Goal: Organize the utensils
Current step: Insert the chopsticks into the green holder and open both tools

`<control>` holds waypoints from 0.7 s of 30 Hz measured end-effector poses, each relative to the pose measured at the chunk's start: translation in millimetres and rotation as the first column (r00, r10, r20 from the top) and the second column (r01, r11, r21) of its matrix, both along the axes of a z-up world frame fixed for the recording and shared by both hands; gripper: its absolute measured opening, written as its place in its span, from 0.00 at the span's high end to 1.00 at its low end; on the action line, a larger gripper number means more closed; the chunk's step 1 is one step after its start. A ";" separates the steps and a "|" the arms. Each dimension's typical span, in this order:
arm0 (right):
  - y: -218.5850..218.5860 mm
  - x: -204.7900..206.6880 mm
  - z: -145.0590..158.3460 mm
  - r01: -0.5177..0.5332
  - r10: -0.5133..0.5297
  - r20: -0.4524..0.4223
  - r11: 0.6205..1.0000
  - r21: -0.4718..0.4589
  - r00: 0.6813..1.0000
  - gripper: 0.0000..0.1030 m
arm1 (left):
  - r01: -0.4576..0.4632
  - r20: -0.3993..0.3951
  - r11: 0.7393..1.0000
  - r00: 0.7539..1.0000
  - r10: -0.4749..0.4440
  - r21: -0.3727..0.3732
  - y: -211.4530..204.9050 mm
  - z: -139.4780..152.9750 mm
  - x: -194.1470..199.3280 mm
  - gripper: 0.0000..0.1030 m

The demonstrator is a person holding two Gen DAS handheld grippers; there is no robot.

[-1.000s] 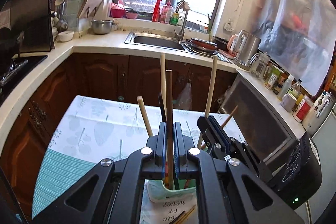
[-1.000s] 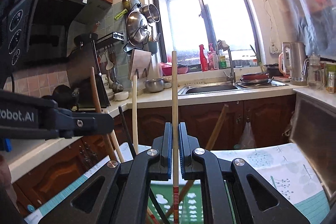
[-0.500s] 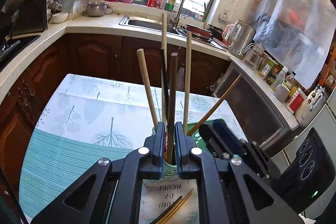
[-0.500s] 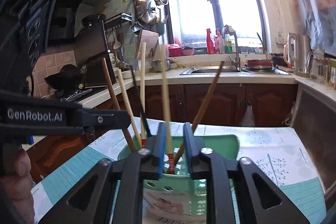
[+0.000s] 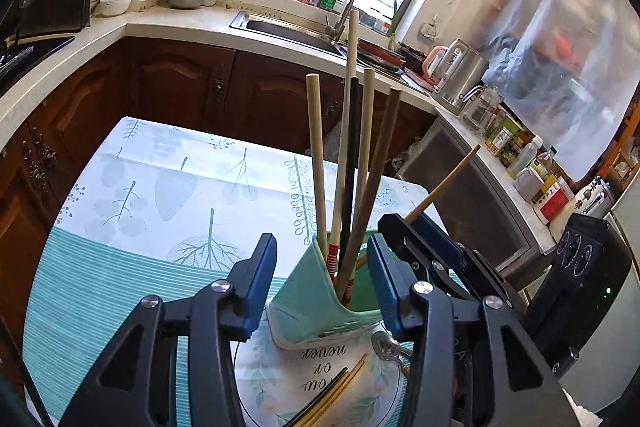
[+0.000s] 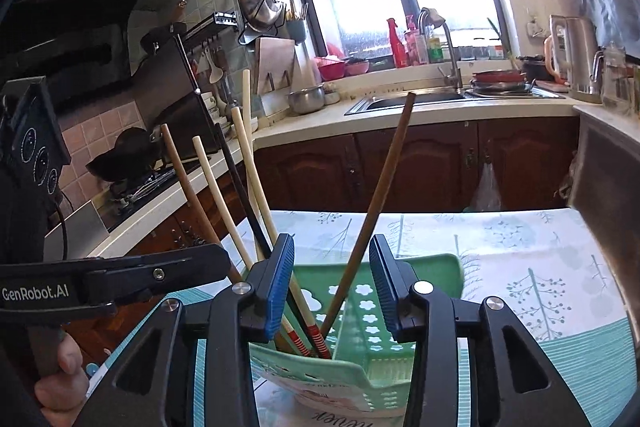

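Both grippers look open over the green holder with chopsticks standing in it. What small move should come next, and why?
Probably draw the left gripper back toward the chopsticks on the mat: both grippers are open and empty, the holder already carries several sticks, and these lie loose in front of it.

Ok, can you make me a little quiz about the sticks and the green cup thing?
1. True or false: the left gripper is open.
2. Where do the chopsticks stand? A) sink B) green holder C) kettle
3. Fill in: the right gripper holds ____.

Key: 1 true; 2 B; 3 nothing.
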State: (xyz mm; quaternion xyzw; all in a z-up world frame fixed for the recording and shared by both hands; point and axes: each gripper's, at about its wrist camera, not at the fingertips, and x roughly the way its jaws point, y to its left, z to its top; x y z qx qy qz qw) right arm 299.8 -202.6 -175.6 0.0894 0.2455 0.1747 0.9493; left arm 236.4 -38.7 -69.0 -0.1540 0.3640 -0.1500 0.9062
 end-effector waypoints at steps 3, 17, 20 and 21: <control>5.7 18.1 1.9 -0.017 0.017 -0.006 1.000 -0.008 1.000 0.62 | 0.034 0.002 0.999 0.999 -0.034 0.003 0.4 -0.1 11.6 0.56; 47.6 27.3 4.7 -0.192 0.192 -0.013 0.979 -0.066 0.981 0.78 | 0.171 0.095 0.981 0.982 -0.162 -0.094 -1.9 18.3 51.1 0.58; 51.4 25.4 4.7 -0.186 0.185 -0.017 0.981 -0.054 0.983 0.78 | 0.196 0.122 0.973 0.976 -0.181 -0.122 0.1 24.5 47.4 0.62; 52.3 24.5 5.4 -0.191 0.190 -0.018 0.981 -0.045 0.982 0.78 | 0.203 0.128 0.971 0.974 -0.187 -0.128 -0.2 26.2 45.4 0.66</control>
